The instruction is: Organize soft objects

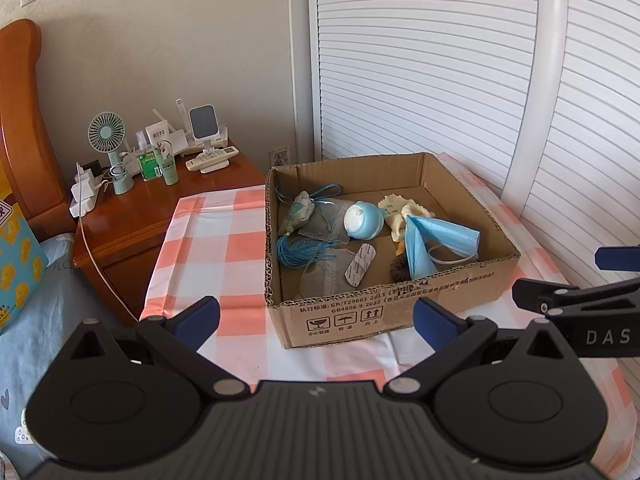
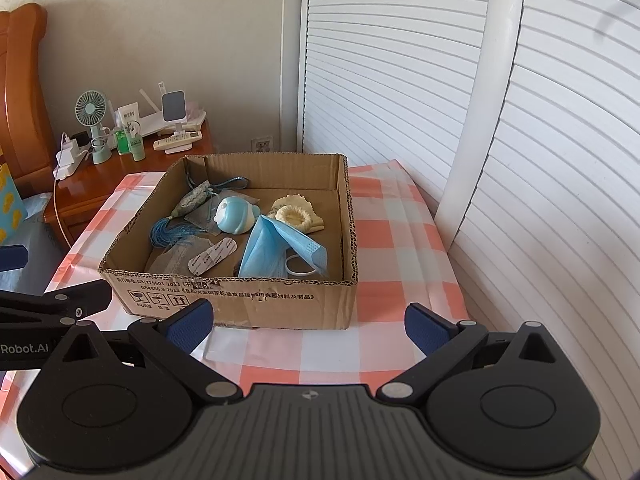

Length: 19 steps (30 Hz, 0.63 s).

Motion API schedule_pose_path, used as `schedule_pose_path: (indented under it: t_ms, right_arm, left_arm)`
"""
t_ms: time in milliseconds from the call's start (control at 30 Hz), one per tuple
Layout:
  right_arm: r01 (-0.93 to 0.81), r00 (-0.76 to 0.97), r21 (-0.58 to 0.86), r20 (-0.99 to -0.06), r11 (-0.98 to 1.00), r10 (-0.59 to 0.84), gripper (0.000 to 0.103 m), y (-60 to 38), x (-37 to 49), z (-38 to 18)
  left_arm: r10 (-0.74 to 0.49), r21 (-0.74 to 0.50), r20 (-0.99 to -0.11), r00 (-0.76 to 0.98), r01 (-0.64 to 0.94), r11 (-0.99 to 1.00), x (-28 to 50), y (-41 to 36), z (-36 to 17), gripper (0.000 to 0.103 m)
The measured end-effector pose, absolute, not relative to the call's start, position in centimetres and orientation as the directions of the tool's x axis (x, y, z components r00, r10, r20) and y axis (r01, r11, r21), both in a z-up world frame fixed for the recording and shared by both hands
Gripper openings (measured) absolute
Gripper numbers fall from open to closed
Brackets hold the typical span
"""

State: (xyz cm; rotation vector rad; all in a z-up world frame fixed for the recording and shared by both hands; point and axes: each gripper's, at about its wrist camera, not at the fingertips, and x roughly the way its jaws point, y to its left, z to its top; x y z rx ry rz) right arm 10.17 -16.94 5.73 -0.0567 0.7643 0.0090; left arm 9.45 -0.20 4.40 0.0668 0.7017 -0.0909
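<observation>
An open cardboard box (image 1: 360, 312) (image 2: 248, 300) stands on the pink-and-white checked tablecloth (image 1: 224, 240) (image 2: 400, 248). In it lie a blue face mask (image 1: 436, 240) (image 2: 280, 248), a round pale-blue toy (image 1: 364, 220) (image 2: 236, 216), a cream knitted piece (image 1: 400, 210) (image 2: 296, 214), a fabric sachet with a blue tassel (image 1: 298, 212) (image 2: 192, 202), grey cloths (image 1: 324, 276) and a white patch (image 1: 360, 265) (image 2: 212, 257). My left gripper (image 1: 316, 322) is open and empty before the box's near wall. My right gripper (image 2: 308, 320) is open and empty, also short of the box.
A wooden nightstand (image 1: 168, 200) (image 2: 120, 164) at the back left holds a small fan (image 1: 107, 136), bottles, a remote and chargers. A bed with blue bedding (image 1: 36, 300) lies left. White louvred doors (image 1: 440, 60) and a white pole (image 2: 480, 92) stand behind and to the right.
</observation>
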Motion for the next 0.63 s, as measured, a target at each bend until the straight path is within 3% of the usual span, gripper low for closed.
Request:
schedule_pose_path:
  t_ms: [633]
  right_arm:
    - [-0.026,0.72,-0.051,-0.694,0.998,-0.017,0.103,-17.08,10.07,5.81]
  left_arm:
    - [-0.061,0.029,-0.651,0.757,0.105,0.994,9.35,-0.28,4.29,0.102]
